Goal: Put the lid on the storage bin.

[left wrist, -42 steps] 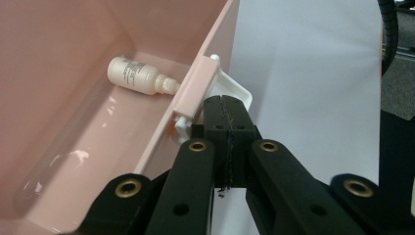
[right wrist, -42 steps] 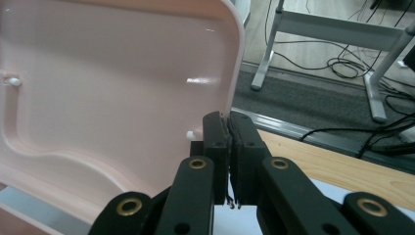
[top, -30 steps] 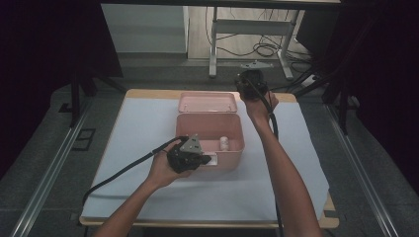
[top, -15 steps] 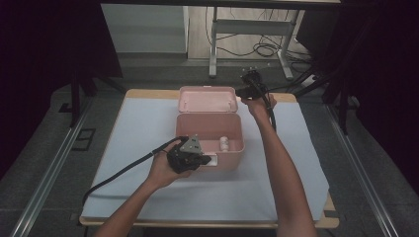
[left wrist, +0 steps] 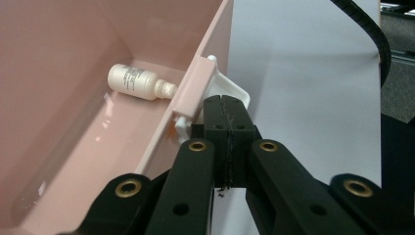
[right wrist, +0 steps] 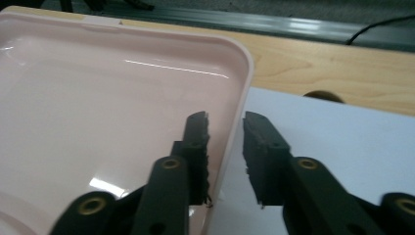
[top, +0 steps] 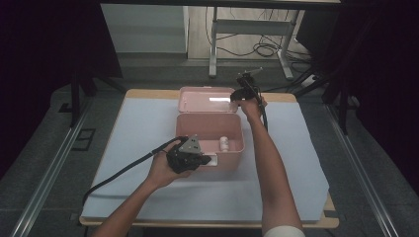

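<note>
Covering table (top: 148,96), white sheet (top: 296,163) is seen. Pink box (top: 210,129) sits in middle, lid (top: 205,99) laid open behind it. Left gripper (left wrist: 226,110) is pressed shut beside white latch (left wrist: 230,90) at box front. Right gripper (right wrist: 226,128) is held narrowly apart, lid edge between jaws, just opened. Small bottle (left wrist: 139,82) lies inside box.

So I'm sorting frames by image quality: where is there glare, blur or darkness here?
High view: dark surroundings, a bright glare patch on the open pink plastic lid. Right gripper view: glare streaks on that lid, soft focus, wooden table edge blurred. Left gripper view: sharp on the small cream bottle inside the pink plastic box, faint reflections on its floor.
</note>
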Tool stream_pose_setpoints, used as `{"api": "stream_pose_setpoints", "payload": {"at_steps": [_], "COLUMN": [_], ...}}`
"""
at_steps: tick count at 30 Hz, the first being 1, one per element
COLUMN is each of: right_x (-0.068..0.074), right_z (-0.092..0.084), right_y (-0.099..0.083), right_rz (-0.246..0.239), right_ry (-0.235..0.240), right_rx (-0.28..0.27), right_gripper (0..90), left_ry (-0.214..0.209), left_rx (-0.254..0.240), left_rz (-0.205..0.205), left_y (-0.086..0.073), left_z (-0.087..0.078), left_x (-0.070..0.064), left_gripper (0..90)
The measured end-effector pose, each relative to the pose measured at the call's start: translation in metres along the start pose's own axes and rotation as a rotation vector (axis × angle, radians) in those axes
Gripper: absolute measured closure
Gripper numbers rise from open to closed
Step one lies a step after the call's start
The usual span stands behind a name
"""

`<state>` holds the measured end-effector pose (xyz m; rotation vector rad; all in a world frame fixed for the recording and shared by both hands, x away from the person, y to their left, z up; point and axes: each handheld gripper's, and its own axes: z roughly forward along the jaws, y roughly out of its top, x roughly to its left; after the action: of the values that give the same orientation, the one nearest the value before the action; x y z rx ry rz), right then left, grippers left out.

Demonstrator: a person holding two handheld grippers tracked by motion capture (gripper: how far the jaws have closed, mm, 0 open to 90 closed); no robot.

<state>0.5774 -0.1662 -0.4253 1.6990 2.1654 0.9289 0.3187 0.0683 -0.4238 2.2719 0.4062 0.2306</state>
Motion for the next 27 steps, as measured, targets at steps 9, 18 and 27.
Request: {"api": "stream_pose_setpoints", "payload": {"at_steps": [9,18,27], "right_x": [0.010,0.025,0.036], "right_z": [-0.007,-0.030,-0.060], "right_y": [0.002,0.003,-0.002], "right_rz": [-0.041,-0.117,-0.166], "right_ry": [-0.069,-0.147,-0.185], "right_rx": [-0.038,-0.152,-0.280], "right_gripper": [82.2,84.6,85.5], "left_ry": [-0.002,-0.006,-0.008], "left_rx": [-0.003,0.004,0.012], "left_rz": [-0.009,-0.012,-0.017], "left_y": [0.000,0.000,-0.001], "left_z": [0.000,0.000,-0.001], "left_x": [0.000,-0.002,-0.003], "left_gripper": [90.0,90.0,90.0]}}
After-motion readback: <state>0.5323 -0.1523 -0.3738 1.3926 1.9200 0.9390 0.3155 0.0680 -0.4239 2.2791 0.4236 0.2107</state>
